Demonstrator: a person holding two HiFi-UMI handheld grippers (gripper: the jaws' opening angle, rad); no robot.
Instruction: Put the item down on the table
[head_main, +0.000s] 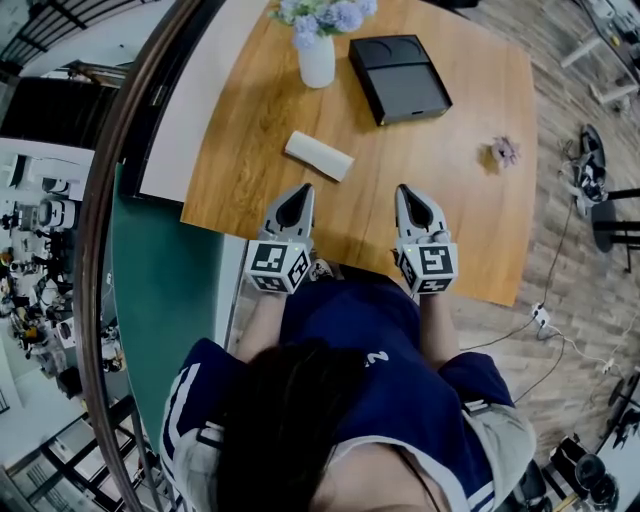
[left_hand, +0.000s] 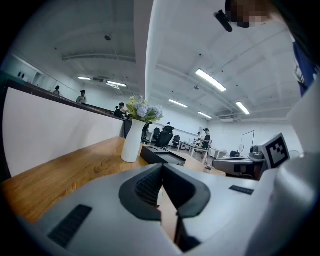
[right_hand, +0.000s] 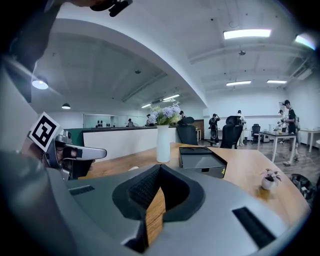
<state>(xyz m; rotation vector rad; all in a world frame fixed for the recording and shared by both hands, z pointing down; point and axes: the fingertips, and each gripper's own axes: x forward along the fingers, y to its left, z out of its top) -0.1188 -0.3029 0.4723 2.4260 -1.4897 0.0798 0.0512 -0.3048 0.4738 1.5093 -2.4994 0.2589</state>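
A white oblong item (head_main: 318, 156) lies flat on the wooden table (head_main: 460, 220), just beyond and between my two grippers. In the head view my left gripper (head_main: 300, 191) is near the table's front edge, shut, with nothing in it. My right gripper (head_main: 407, 190) is level with it to the right, also shut and empty. In the left gripper view the jaws of the left gripper (left_hand: 161, 168) meet with nothing between them. The right gripper view shows the right gripper (right_hand: 159, 168) closed the same way, with only table wood seen below the pads.
A white vase of flowers (head_main: 317, 55) and a black flat box (head_main: 398, 76) stand at the table's far side. A small potted plant (head_main: 503, 151) sits at the right. A white partition (head_main: 190, 110) runs along the left edge. Office chairs and people are far behind.
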